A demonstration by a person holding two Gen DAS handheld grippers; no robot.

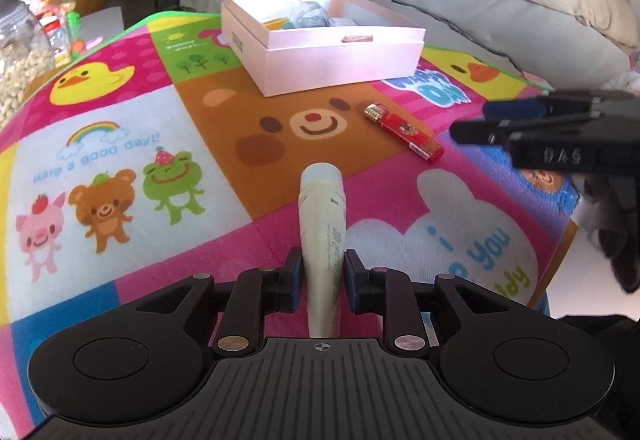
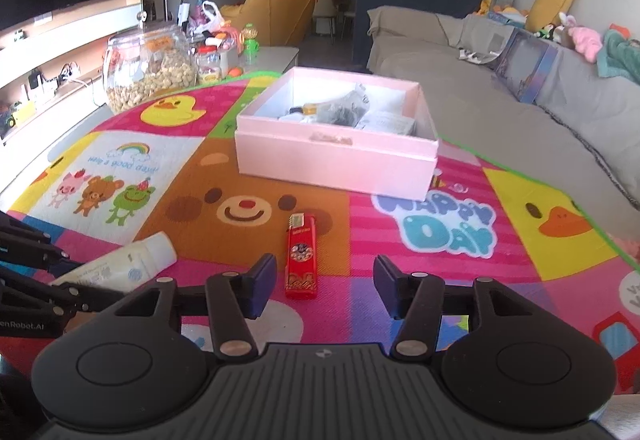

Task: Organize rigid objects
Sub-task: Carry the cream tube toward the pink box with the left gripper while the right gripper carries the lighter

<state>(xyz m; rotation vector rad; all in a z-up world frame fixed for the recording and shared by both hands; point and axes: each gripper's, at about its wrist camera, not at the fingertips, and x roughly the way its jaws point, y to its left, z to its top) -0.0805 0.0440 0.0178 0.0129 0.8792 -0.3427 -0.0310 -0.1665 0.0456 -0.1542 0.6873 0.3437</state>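
Your left gripper (image 1: 322,274) is clamped on the cream tube (image 1: 323,212), still short of the pink box (image 1: 340,52) — carry it in. Your right gripper (image 2: 325,286) stands apart over the red lighter (image 2: 301,256) on the mat — lower and close.

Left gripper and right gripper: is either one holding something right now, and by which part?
The left gripper clamps the cream tube near its flat crimped end, cap pointing away. The right gripper is open and holds nothing.

The mat (image 2: 120,168) looks like soft, finely textured printed cloth. The box (image 2: 336,160) is smooth matt pink card; the lighter (image 2: 301,256) is glossy red plastic. The tube (image 1: 323,224) is smooth cream plastic; the jar (image 2: 148,68) is clear and glossy.
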